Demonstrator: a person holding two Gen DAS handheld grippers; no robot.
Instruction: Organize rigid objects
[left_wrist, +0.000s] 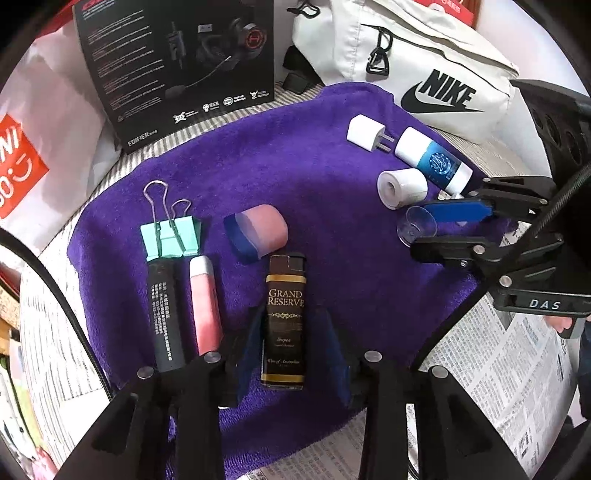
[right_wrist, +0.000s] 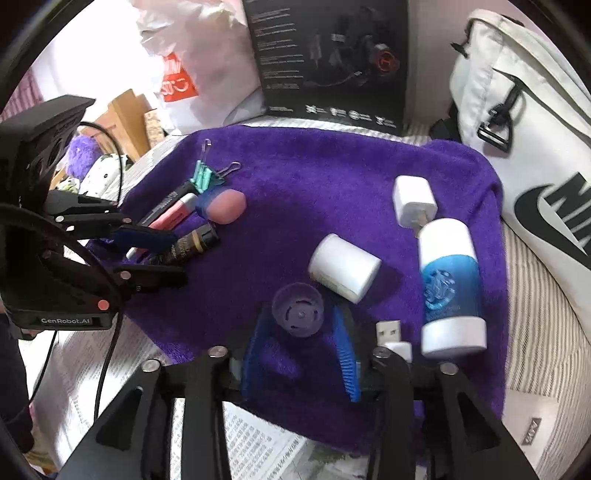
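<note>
On the purple towel (left_wrist: 314, 166), the left gripper (left_wrist: 291, 347) sits spread around the Grand Reserve lighter (left_wrist: 285, 321), pads either side, not pinching yet. It looks stiff and light with slick sides, so I'd grab mid-body. The right gripper (right_wrist: 301, 354) is spread too, with the clear plastic cup (right_wrist: 298, 309) between its fingers; that looks flimsy, so go gentle. Readable behind: Nike bag (left_wrist: 424, 66), Edifier box (left_wrist: 177, 62).

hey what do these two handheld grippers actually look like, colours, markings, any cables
Both are matte black plastic with silver screw heads and blue pads inside the fingers. The left gripper reads "GenRobot.AI" in white, has a red dot, and trails a black cable. The right gripper shows "DAS" lettering, a perforated black housing and a black cable.
</note>
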